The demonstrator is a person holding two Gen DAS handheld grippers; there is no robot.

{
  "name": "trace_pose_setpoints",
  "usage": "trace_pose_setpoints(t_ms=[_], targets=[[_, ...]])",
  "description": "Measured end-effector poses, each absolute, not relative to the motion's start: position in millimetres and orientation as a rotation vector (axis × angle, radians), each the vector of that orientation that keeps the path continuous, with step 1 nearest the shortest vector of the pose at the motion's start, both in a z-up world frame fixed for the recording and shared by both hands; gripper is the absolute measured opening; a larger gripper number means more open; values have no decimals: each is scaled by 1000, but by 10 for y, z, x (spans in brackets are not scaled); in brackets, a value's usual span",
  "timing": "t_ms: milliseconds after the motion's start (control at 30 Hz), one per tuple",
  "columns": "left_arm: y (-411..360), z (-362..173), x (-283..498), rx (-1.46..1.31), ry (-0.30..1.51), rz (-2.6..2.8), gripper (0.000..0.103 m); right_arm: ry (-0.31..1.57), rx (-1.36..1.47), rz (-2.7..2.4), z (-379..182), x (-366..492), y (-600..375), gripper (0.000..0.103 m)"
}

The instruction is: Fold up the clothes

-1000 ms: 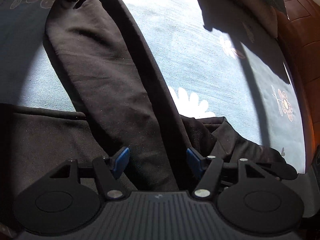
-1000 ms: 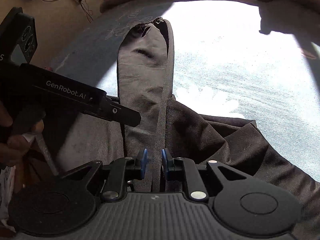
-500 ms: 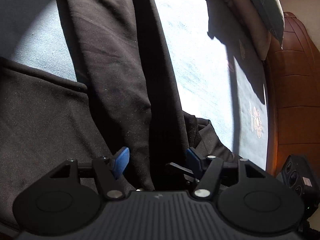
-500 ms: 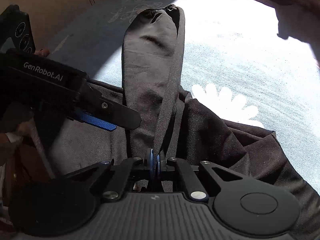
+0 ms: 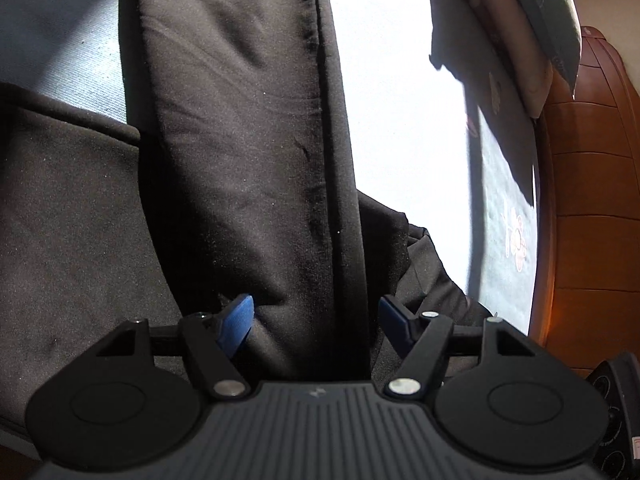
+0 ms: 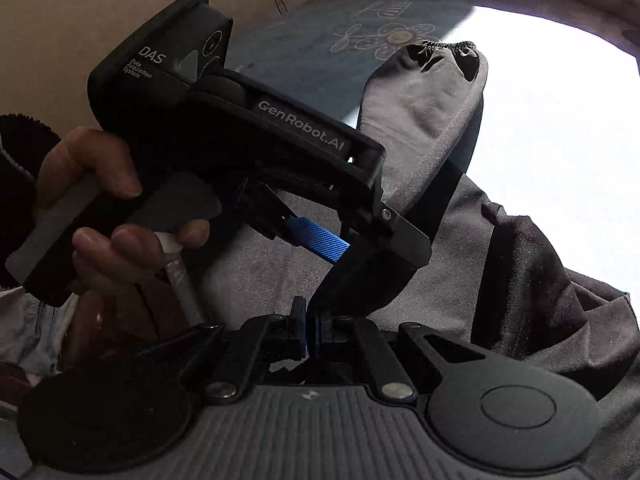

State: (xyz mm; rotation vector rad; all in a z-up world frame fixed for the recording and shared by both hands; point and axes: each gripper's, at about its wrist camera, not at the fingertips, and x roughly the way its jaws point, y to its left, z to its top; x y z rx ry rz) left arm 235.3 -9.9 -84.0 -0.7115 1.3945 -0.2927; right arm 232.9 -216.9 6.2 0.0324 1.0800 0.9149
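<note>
Right gripper [image 6: 307, 326] pinches the black garment's [image 6: 420, 128] sleeve fabric; left gripper [image 5: 316, 320] is opening astride it

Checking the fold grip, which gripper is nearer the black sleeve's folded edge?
Right. The right gripper is shut on the sleeve edge; the left gripper straddles the sleeve, its fingers opening, pads not pressing.

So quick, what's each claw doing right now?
Left gripper: jaws opening, straddling the black fabric trouser leg.
Right gripper: shut, pinching that leg's edge.
</note>
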Motion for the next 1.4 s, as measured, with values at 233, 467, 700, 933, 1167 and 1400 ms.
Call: trace_pose_setpoints(t_ms=[233, 467, 700, 933, 1167, 1400], targets=[[41, -1133, 2432, -847, 1450, -266, 70, 1059, 91, 910, 166, 2325, -2257, 5], [29, -1187, 2587, -927, 1370, -295, 70, 1054, 111, 940, 251, 2261, -2304, 5], [18, -1165, 2808, -868, 1306, -259, 10, 1057, 78, 957, 286, 2196, -2290, 11], [18, -777, 2606, -662, 1239, -197, 6, 1069, 103, 929, 334, 2203, -2446, 23], [61, -266, 2513, -509, 1128, -181, 6, 1066, 131, 832, 397, 2207, -2748, 29], [67, -46, 2311, -401, 1061, -138, 6, 1067, 146, 674, 379, 2356, -3167, 29]])
